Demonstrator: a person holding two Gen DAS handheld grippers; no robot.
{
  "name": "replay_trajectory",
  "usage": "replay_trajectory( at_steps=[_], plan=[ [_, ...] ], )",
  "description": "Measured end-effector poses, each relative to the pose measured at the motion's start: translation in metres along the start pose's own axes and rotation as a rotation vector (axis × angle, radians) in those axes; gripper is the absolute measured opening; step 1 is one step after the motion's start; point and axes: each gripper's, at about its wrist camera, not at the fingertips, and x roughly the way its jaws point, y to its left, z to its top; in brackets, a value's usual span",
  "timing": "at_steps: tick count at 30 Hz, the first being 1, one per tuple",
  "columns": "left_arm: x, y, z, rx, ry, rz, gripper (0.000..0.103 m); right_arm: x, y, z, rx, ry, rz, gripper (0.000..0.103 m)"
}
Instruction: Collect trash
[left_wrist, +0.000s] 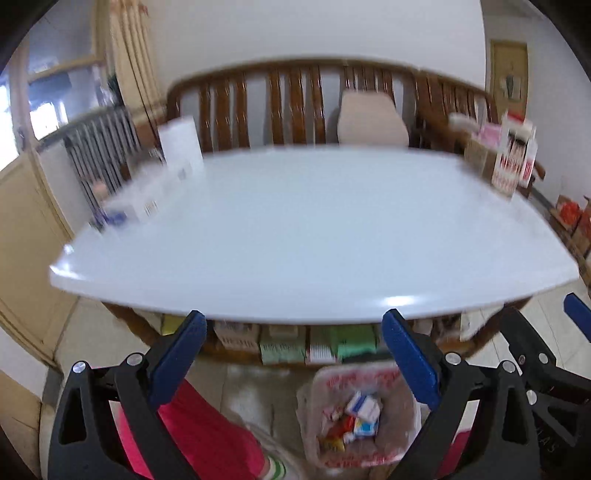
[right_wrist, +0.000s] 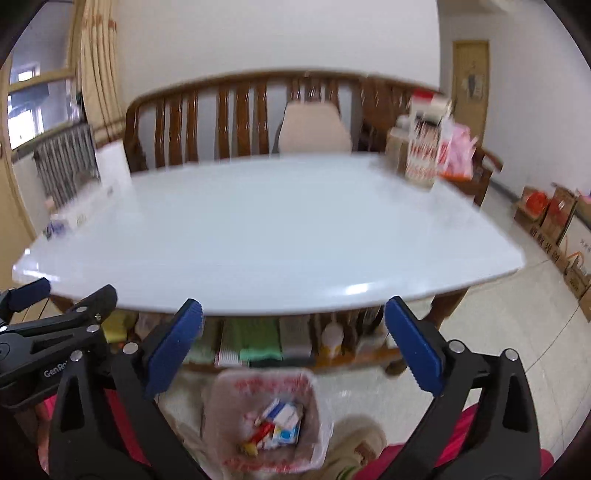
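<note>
Both tools are up in front of the desk (left_wrist: 314, 229), and both are empty. The left tool (left_wrist: 291, 354) has its blue pads spread wide with nothing between them. The right tool (right_wrist: 293, 345) is just as wide, its jaws parted and clear.

Down at 6 o'clock in both views sits the bin (right_wrist: 264, 417), on the floor just in front of the desk's near edge, lined with a clear printed bag. Inside is the trash (right_wrist: 277, 426): small white-and-blue cartons and red-and-yellow wrappers, heaped together. So the bin is already taking its share.

The desk's middle is bare. At 10 o'clock in the left view lie white boxes (left_wrist: 147, 199); at 2 o'clock stands a red-and-white carton (left_wrist: 515, 158) with pink packets beside it. The blur hides whether any of that is rubbish, so I cannot tell what is left to collect.

My read: this is the reset between drop and next pick. To do it well, keep the pads wide, let the view settle, scan the desk edges at 10 and 2 o'clock, and choose one small, light piece. Keep the two tools apart; they sit close side by side, and the left one shows at 9 o'clock in the right view.
</note>
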Motion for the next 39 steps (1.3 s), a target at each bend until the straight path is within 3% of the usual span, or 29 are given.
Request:
replay_trajectory(
  at_steps=[5, 12, 22, 39],
  plan=[
    [-0.028, 0.004, 0.016, -0.026, -0.063, 0.002, 0.095, -0.031, -0.002, 0.02, -0.004, -0.097, -0.036, 0.097],
    [-0.062, -0.001, 0.023, -0.01, -0.128, 0.017, 0.095, -0.061, -0.006, 0.026, 0.017, -0.155, -0.046, 0.097],
    [-0.078, -0.002, 0.023, -0.011, -0.152, 0.01, 0.095, -0.085, -0.007, 0.028, 0.01, -0.186, -0.099, 0.097],
    [-0.08, -0.006, 0.022, -0.015, -0.116, -0.035, 0.095, -0.098, -0.008, 0.026, 0.009, -0.201, -0.146, 0.097]
  ],
)
